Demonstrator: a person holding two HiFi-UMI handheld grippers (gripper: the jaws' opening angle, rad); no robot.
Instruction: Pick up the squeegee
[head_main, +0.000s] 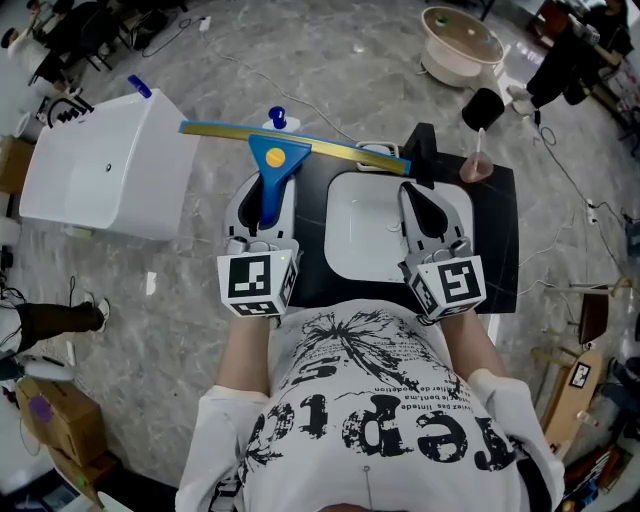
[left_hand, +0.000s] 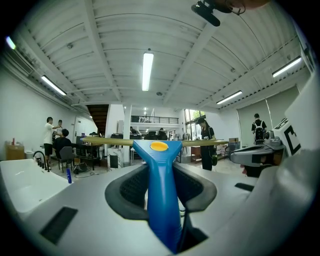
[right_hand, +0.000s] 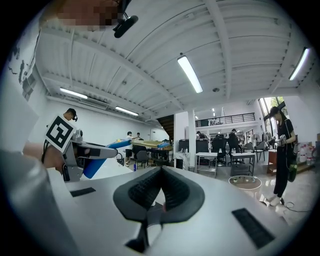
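Left gripper (head_main: 264, 200) is clamping the blue plastic handle of the yellow-bladed squeegee (head_main: 273, 153), blade stretching across upper centre of head view. Right gripper (head_main: 424, 205) is sitting pinched closed, empty, centre right.

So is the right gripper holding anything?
No, the right gripper has its jaws pressed together on nothing; the squeegee sits in the left gripper.
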